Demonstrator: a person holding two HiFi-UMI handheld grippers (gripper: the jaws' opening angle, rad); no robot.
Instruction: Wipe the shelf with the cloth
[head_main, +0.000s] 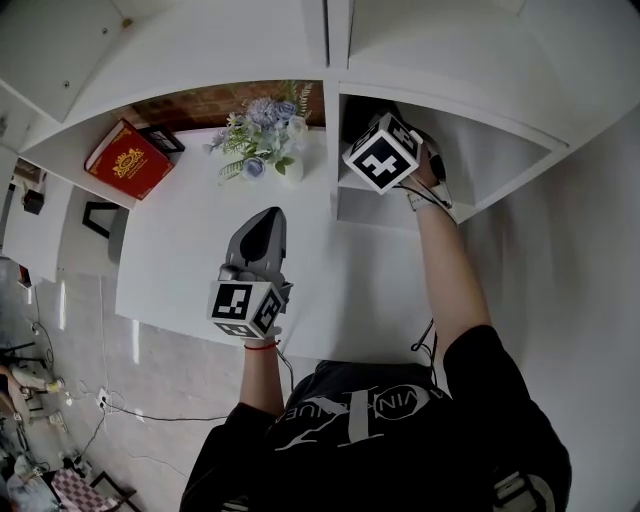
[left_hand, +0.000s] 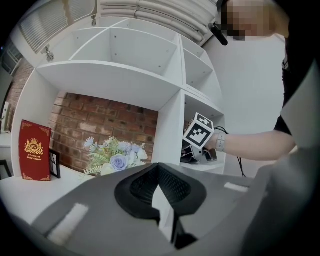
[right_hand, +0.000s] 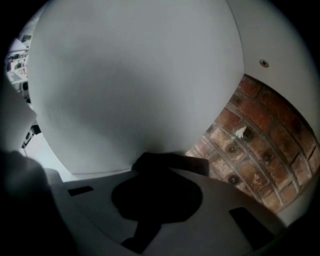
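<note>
Holds the cloth (head_main: 358, 112) inside the lower right compartment of the white shelf (head_main: 480, 150).

Pinches the dark, bunched cloth between the fingers of the right gripper (right_hand: 160, 170), pressed together on it, angled down, low in that compartment, just beside its white side panel, with the brick wall (right_hand: 255, 140) behind. Hangs the left gripper (head_main: 266, 218) level above the broad white surface to the left of the divider, well apart from the cloth, fingers pressed together with nothing between them, pointing toward the pale blue flowers (head_main: 262, 135). Shows a red book (head_main: 128, 160) upright at the far left.
</note>
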